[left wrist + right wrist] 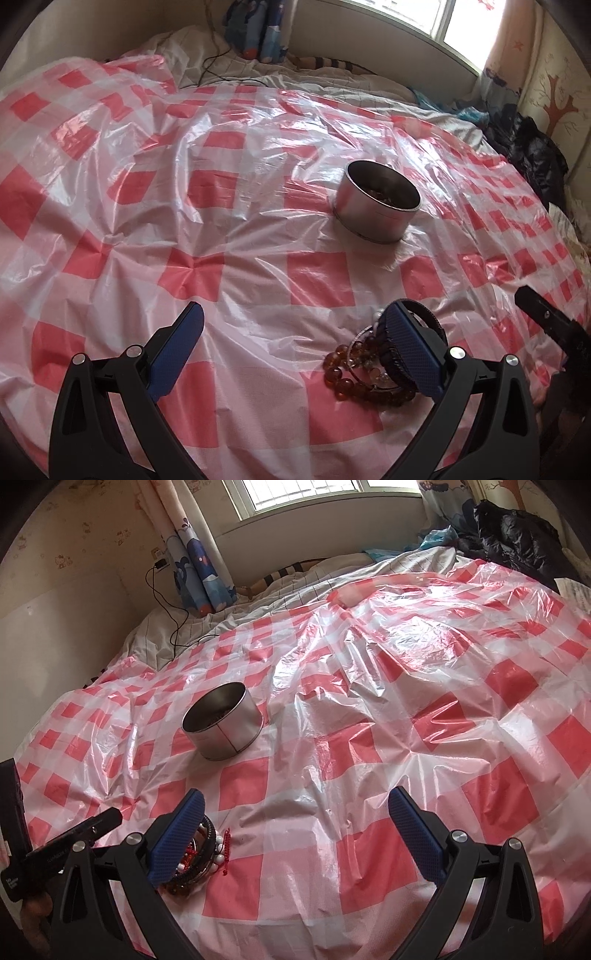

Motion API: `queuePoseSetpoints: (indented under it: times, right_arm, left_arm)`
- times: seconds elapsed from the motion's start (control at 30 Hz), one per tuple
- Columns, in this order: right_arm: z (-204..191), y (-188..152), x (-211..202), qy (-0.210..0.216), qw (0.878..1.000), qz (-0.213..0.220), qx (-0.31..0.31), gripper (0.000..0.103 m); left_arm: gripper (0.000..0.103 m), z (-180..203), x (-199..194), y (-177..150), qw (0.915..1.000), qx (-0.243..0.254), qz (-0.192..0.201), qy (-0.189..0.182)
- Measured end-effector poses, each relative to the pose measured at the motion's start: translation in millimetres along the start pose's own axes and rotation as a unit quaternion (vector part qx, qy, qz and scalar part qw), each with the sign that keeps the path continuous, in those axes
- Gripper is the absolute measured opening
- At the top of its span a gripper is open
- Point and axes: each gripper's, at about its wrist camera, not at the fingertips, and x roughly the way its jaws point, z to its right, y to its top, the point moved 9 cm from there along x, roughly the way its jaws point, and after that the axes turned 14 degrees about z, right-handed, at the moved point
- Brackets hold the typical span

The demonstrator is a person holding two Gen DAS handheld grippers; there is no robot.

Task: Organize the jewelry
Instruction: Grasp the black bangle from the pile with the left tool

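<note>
A small heap of bracelets [347, 373], amber beads with a dark band on top, lies on the red-and-white checked plastic sheet [317, 280]. My left gripper [295, 332] is open, and its right finger stands in front of the heap and hides part of it. In the right wrist view the same heap [216, 853] shows red and white beads, just beside the left finger of my open right gripper [295, 819]. Nothing sits between either pair of fingers. A round metal tin [376, 201] [225, 725] stands open farther back, with some dark pieces inside.
The sheet covers a soft, wrinkled bed. A black jacket [517, 535] lies at the far right edge, and a cable [173, 620] and curtain [203, 572] sit by the back wall under the window.
</note>
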Motion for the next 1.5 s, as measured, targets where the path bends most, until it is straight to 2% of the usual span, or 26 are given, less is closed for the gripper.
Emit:
queuePoseSetpoints:
  times: [0.13, 0.27, 0.47, 0.6, 0.63, 0.77, 0.83, 0.93, 1.0, 1.07, 1.13, 1.17, 1.23, 1.37, 1.43, 1.5]
  right_arm:
    - [1.2, 2.8, -2.2, 0.006, 1.000, -0.001, 0.008, 0.095]
    - [4.1, 4.8, -2.8, 0.011, 1.000, -0.004, 0.022, 0.095]
    - [5.4, 4.5, -2.6, 0.018, 0.999, -0.011, 0.037, 0.095]
    - [4.2, 3.9, -2.9, 0.022, 0.999, -0.013, 0.041, 0.095]
    - [3.5, 3.4, -2.4, 0.024, 0.999, -0.015, 0.042, 0.095]
    - [-14.6, -3.1, -0.8, 0.074, 0.996, -0.038, 0.038, 0.095]
    - [-22.3, -7.0, 0.8, 0.099, 0.993, -0.050, 0.049, 0.095]
    - [-16.1, -8.4, 4.3, 0.104, 0.990, -0.058, 0.081, 0.095]
    - [-11.2, -8.5, 5.5, 0.113, 0.986, -0.063, 0.109, 0.095]
    - [-13.4, -7.2, 4.6, 0.153, 0.974, -0.071, 0.150, 0.095]
    - [-23.4, -6.4, 3.1, 0.225, 0.948, -0.088, 0.206, 0.095]
    - [-30.6, -7.7, 2.4, 0.263, 0.931, -0.102, 0.233, 0.096]
    - [-40.6, -11.5, 2.9, 0.301, 0.910, -0.125, 0.258, 0.096]
    - [-52.1, -18.3, 6.9, 0.321, 0.895, -0.151, 0.270, 0.096]
    - [-60.1, -20.3, 8.5, 0.338, 0.884, -0.162, 0.280, 0.096]
    - [-66.7, -25.2, 10.8, 0.344, 0.879, -0.176, 0.280, 0.096]
  left_arm:
    - [0.095, 34.5, 1.9, -7.8, 0.9968, 0.078, 0.001, -0.019]
    - [0.095, 51.9, 4.8, -13.8, 0.9944, 0.093, -0.008, -0.048]
    - [0.092, 62.9, 1.0, -12.2, 0.9929, 0.060, -0.002, -0.103]
    - [0.075, 62.1, 6.4, -16.8, 0.9917, 0.036, -0.023, -0.121]
    - [0.073, 61.4, 7.6, -16.5, 0.9914, 0.028, -0.025, -0.125]
    - [0.073, 55.2, 9.3, -13.5, 0.9889, -0.016, -0.029, -0.145]
    - [0.073, 54.2, 9.4, -12.6, 0.9821, -0.059, -0.037, -0.175]
    - [0.073, 57.7, 11.8, -12.8, 0.9690, -0.106, -0.052, -0.217]
    - [0.073, 61.0, 14.6, -14.5, 0.9628, -0.124, -0.062, -0.232]
    - [0.073, 62.8, 16.2, -15.3, 0.9565, -0.144, -0.071, -0.244]
    - [0.074, 62.3, 17.1, -15.5, 0.9496, -0.166, -0.076, -0.255]
    - [0.074, 61.5, 16.8, -14.8, 0.9460, -0.177, -0.077, -0.260]
    - [0.074, 61.0, 16.1, -14.1, 0.9418, -0.190, -0.077, -0.266]
    - [0.074, 63.6, 16.9, -14.1, 0.9427, -0.186, -0.082, -0.265]
    - [0.074, 66.2, 17.9, -16.9, 0.9436, -0.179, -0.089, -0.264]
    - [0.074, 66.5, 18.3, -19.8, 0.9437, -0.176, -0.098, -0.263]
